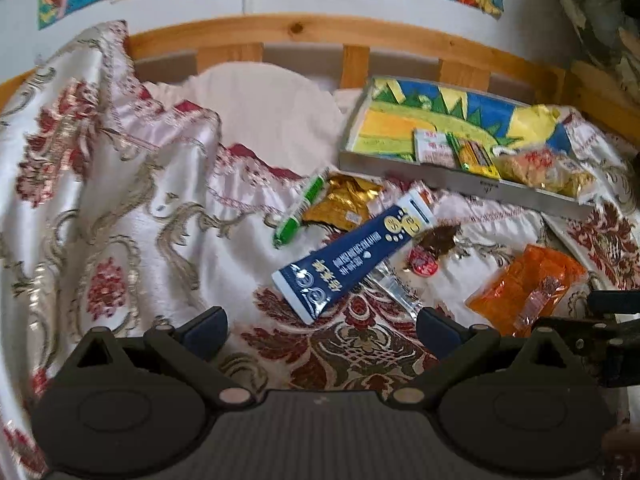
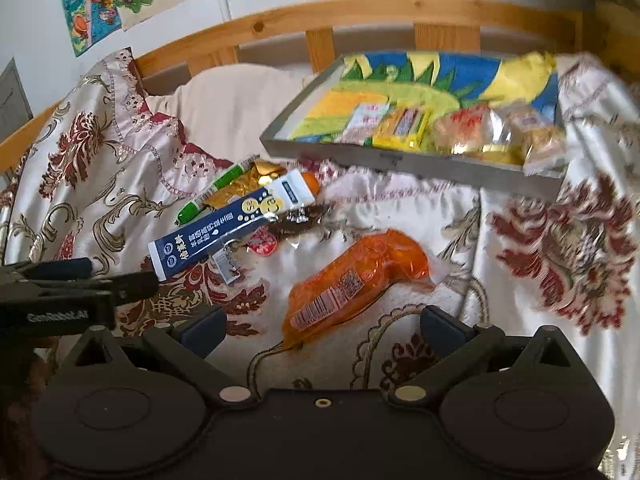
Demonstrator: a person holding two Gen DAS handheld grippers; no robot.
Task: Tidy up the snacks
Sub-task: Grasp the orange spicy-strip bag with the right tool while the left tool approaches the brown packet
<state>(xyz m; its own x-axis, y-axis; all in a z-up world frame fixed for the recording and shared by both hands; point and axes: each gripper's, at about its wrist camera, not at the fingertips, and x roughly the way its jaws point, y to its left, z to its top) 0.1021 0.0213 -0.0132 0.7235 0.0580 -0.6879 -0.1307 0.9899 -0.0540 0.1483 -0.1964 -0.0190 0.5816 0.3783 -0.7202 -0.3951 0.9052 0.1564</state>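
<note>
Both the left gripper [image 1: 322, 330] and the right gripper [image 2: 322, 330] hover over the bedspread [image 1: 120, 208] with fingers apart, holding nothing. A navy box [image 2: 228, 226] with Chinese lettering lies mid-bed beside a green pen [image 2: 214, 190]; an orange packet [image 2: 360, 276] shows a barcode. More snacks fill the tray [image 2: 400, 162] toward the headboard. "GenRobot.AI" marks the left gripper

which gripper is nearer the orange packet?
Right. The right gripper is open right in front of the orange packet, which lies just beyond its fingertips. The left gripper is off to the packet's left, in front of the blue box.
</note>
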